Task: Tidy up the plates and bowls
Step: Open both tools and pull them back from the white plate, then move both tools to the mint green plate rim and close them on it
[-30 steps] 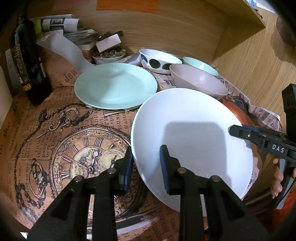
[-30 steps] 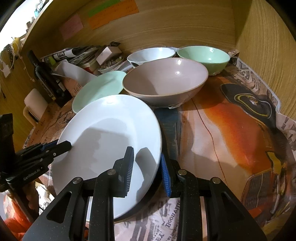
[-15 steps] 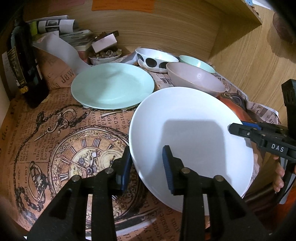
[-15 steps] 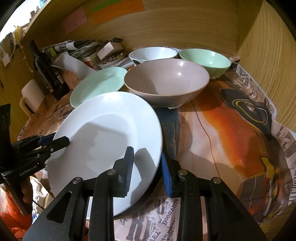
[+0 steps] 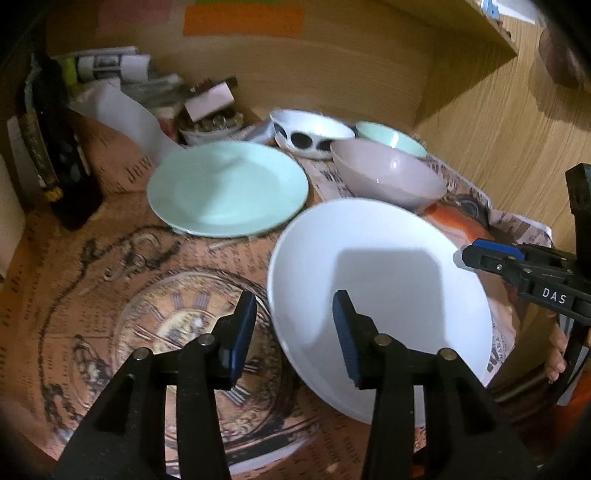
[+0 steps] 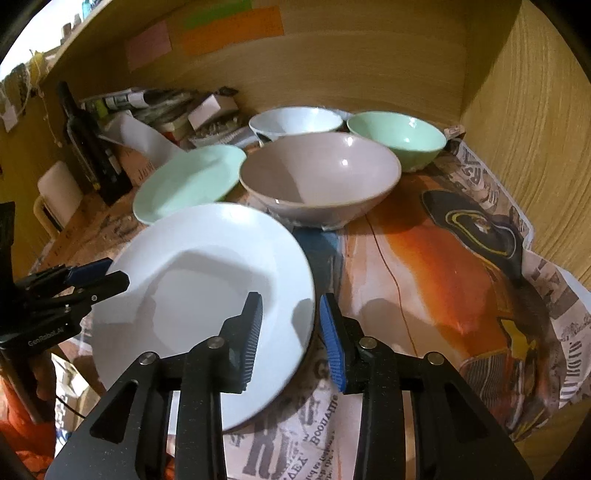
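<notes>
The white plate [image 5: 388, 266] lies face-up, its rim between both opening claws: left claw [image 5: 293, 332], and right claw [image 6: 290, 338] marked "DAS".

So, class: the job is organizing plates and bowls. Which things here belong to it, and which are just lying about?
Belongs to the job:
white plate
mint plate
pink bowl
green bowl
spotted bowl

Just lying about:
dark bottle
stacked papers
small cardboard box
sticky notes
</notes>
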{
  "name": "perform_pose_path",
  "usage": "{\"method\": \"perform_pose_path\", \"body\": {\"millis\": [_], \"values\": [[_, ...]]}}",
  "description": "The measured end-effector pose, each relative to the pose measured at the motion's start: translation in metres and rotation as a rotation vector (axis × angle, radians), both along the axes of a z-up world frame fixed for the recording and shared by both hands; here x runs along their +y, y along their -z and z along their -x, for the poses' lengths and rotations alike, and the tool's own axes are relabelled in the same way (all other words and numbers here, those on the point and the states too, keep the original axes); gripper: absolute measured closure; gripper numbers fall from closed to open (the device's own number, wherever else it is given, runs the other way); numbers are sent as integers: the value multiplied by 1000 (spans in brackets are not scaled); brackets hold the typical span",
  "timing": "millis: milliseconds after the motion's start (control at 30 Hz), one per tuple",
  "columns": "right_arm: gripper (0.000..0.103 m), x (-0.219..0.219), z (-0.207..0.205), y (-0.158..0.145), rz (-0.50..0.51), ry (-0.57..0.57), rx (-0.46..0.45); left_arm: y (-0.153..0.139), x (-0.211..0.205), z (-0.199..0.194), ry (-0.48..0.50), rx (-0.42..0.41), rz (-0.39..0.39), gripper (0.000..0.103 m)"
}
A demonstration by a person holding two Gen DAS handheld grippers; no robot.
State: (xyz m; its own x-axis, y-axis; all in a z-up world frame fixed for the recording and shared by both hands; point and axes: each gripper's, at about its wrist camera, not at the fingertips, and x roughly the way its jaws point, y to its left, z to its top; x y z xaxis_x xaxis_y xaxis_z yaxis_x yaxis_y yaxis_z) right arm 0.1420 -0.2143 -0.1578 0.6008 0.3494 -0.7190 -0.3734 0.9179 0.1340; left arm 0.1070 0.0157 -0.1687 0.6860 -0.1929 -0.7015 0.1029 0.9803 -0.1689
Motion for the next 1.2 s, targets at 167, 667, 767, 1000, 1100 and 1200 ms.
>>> {"method": "perform_pose_path", "body": {"millis": [167,667,767,1000,1100,1200], "values": [[64,7,0,-14,-35,-17,-47,-25,17,11,-56,-93,-12,44],[53,63,-44,-55,-99,-176,-131,-55,84,-8,-246,-175,-38,21],[53,78,-61,-57,-84,-207,-120,-48,97,-24,-255,-130,-18,21],[53,106,-110,-48,-44,-258,-17,-26,113,-62,-257,-38,3,21],[53,116,-134,-40,-25,-266,43,-15,118,-78,-247,6,28,26],[53,123,-158,-32,-30,-275,119,-5,119,-93,-232,53,41,39]]}}
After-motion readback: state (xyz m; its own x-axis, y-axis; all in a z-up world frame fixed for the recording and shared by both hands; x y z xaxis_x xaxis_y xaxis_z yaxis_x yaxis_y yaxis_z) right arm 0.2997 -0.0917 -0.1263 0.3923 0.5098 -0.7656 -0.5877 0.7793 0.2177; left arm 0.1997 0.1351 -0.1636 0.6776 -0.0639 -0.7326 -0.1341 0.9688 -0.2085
